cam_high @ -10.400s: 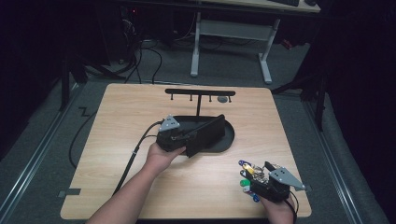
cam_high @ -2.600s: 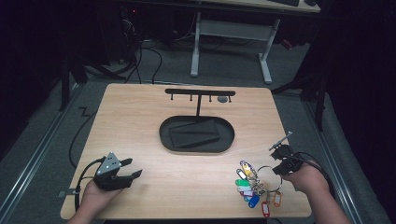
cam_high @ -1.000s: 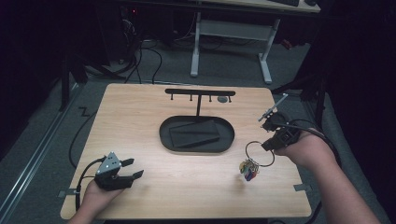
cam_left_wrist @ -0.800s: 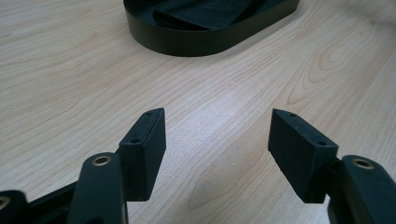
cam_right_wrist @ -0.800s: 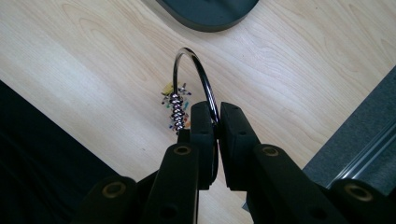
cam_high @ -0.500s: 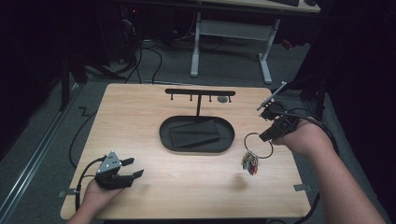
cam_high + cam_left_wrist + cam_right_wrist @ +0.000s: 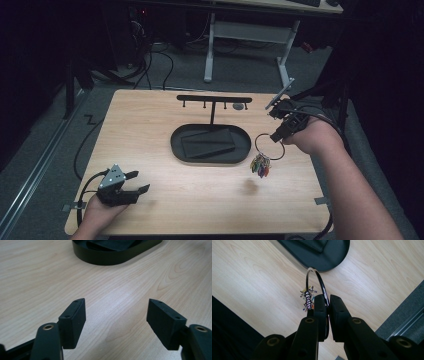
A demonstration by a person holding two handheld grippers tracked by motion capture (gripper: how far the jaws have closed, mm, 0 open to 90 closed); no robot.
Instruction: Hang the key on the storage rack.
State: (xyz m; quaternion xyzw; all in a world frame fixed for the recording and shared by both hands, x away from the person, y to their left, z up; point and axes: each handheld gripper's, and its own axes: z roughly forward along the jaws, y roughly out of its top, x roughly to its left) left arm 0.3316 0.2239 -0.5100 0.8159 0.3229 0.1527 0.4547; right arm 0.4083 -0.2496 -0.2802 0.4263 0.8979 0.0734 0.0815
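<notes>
High view first: right claw (image 7: 278, 135) up over the right side of the light wooden table (image 7: 150, 130), clamped tight on a thin silver metal key ring (image 7: 270, 146). Ring hanging below the jaws, clear of the tabletop, with a bunch of multicoloured keys (image 7: 260, 165) dangling at its lowest point and a soft shadow on the wood underneath. Just to the left of the ring, a black oval tray (image 7: 210, 144) sitting mid-table with a flat black rectangular thing lying inside; can't tell what exactly. Rising from the tray's back edge, a black T-shaped hook stand (image 7: 214, 100) with small pegs along its crossbar. Keys close to the tray's right end but not touching it.

Right gripper view, same story closer up: jaws pinched together on the ring (image 7: 317, 287), loop sticking out past the tips, key cluster (image 7: 308, 300) hanging beside the left jaw, tray edge (image 7: 332, 261) farther out ahead.

Left claw (image 7: 132, 182) parked down at the near-left corner of the table, well apart from the ring and tray, held low in the person's left hand (image 7: 97, 217). Left gripper view: jaws spread wide, just been opening a bit more, nothing between them but bare wood grain, tray rim (image 7: 112, 258) visible at the top.
</notes>
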